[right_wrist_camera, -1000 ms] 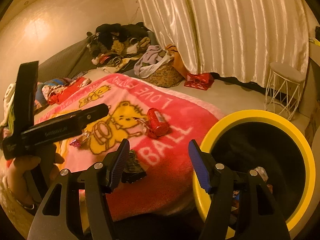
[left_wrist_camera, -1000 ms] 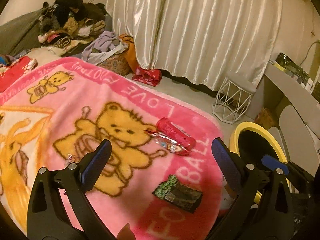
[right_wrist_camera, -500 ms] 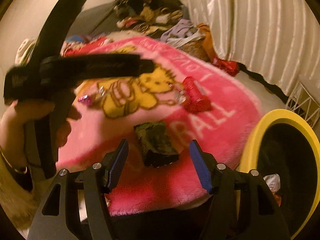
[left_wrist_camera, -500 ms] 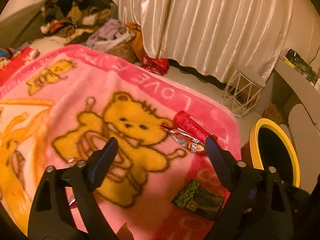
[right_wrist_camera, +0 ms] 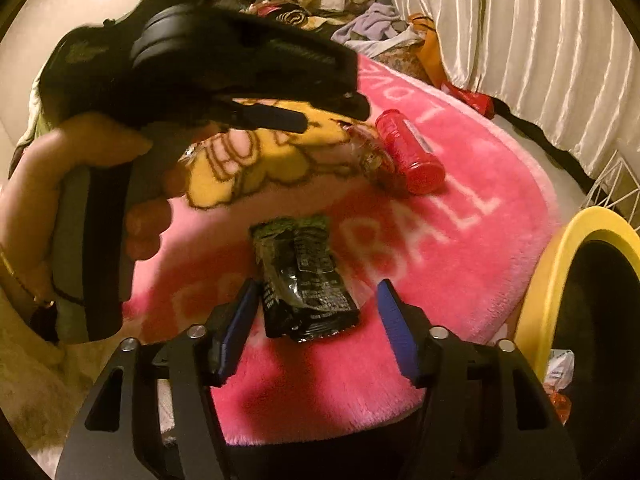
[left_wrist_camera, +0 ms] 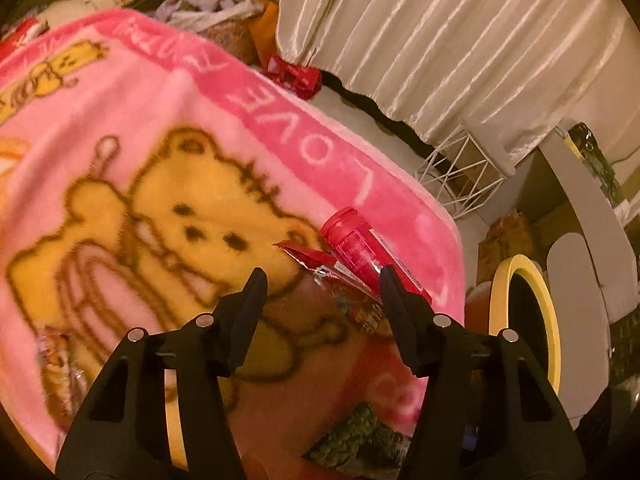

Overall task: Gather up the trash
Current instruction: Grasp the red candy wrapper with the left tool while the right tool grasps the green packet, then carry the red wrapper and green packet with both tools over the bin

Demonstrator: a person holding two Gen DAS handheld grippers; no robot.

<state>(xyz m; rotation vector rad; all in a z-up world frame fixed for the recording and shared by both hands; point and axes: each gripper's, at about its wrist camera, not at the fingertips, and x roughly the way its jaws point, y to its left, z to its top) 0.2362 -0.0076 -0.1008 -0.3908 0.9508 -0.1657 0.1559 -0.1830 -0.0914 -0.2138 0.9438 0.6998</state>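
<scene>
Right wrist: closing fingers (right_wrist_camera: 316, 304) straddle black wrapper (right_wrist_camera: 304, 280), untouched; left gripper (right_wrist_camera: 256, 112) blurred.

Both wrist views look steeply down, close over the pink blanket's (left_wrist_camera: 168, 92) curtain-side corner; both catch the red bottle (right_wrist_camera: 412, 152) and yellow bin (right_wrist_camera: 560, 264).

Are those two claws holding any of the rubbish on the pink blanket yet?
No. The right claw is closing around the black wrapper without touching it; the left claw is closing over the red wrapper, gripping nothing.
</scene>
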